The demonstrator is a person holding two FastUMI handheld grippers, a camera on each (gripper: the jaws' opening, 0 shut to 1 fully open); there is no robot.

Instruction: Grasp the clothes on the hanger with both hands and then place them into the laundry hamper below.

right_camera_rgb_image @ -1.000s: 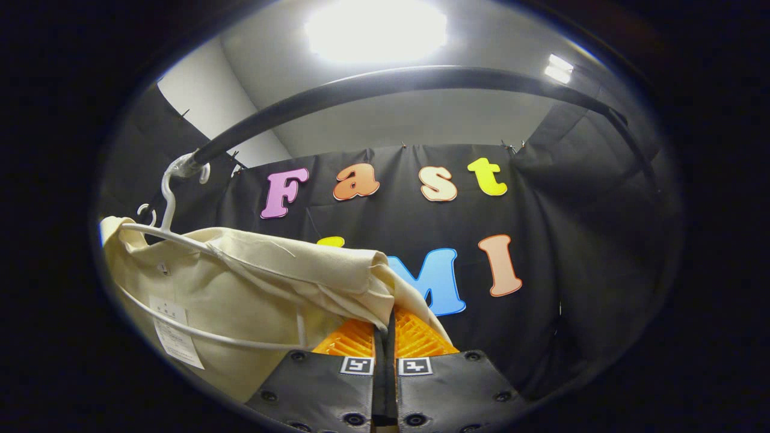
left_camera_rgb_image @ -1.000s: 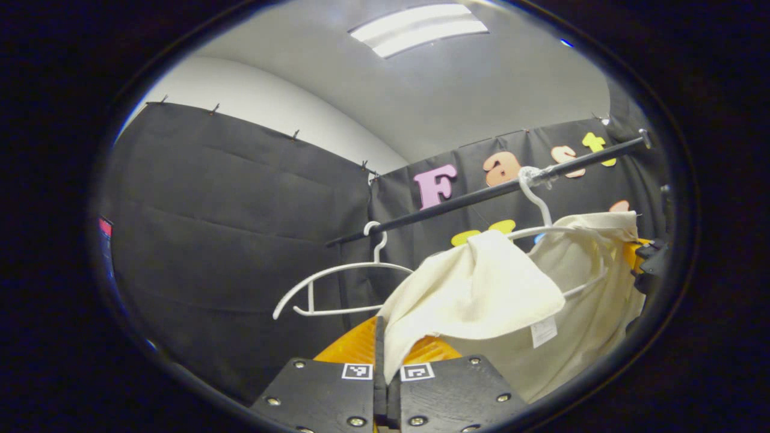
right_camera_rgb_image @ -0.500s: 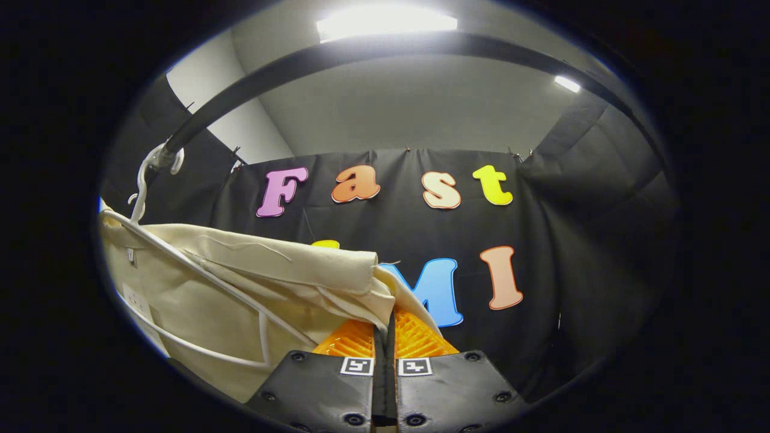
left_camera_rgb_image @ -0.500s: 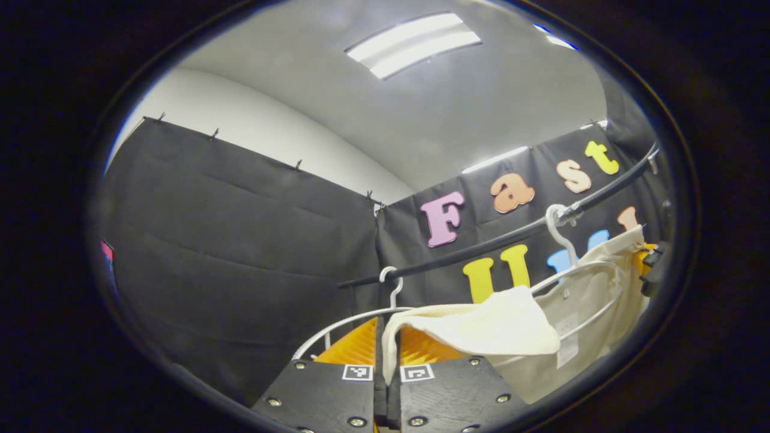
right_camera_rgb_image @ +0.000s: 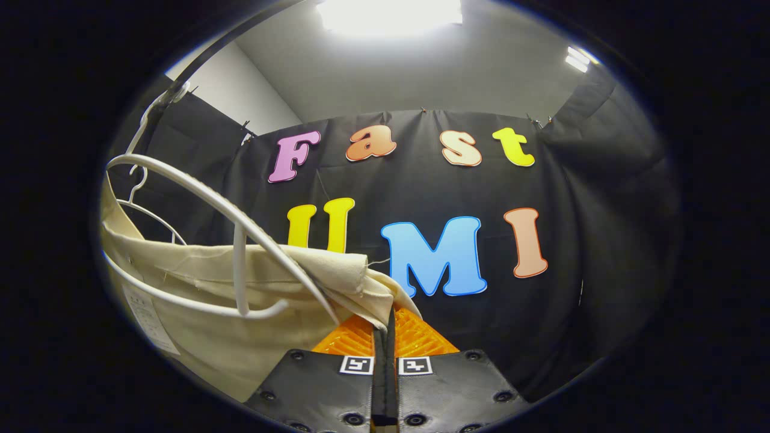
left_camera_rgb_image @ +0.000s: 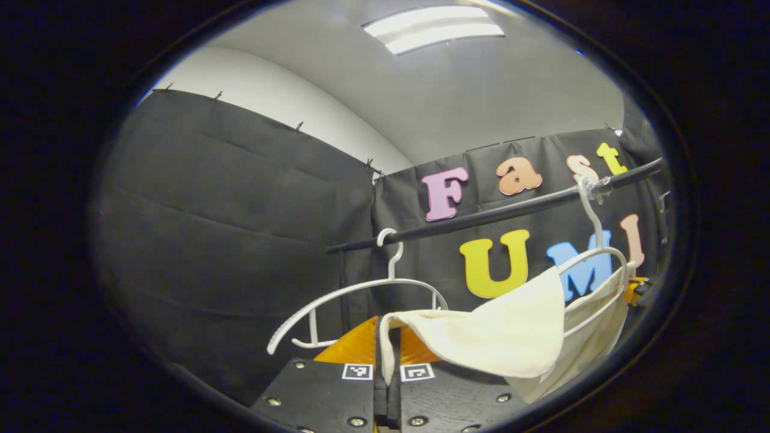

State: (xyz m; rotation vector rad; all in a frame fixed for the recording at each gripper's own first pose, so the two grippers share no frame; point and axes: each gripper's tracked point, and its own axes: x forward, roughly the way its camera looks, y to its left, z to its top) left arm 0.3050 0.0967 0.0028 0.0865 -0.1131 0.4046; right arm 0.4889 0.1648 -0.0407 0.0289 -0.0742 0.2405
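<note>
Cream cloth is pinched in my left gripper (left_camera_rgb_image: 387, 346), both fingers pressed together on one corner of the shirt (left_camera_rgb_image: 511, 337), which fans out to the right of them. My right gripper (right_camera_rgb_image: 385, 328) likewise clamps the shirt's (right_camera_rgb_image: 198, 300) other edge, the fabric sagging away to its left. A white hanger (right_camera_rgb_image: 240, 240) sits inside the shirt, its arm poking out above the fabric, its hook on the black rail (left_camera_rgb_image: 493, 213). Further left along the rail hangs a bare hanger (left_camera_rgb_image: 355, 291).
</note>
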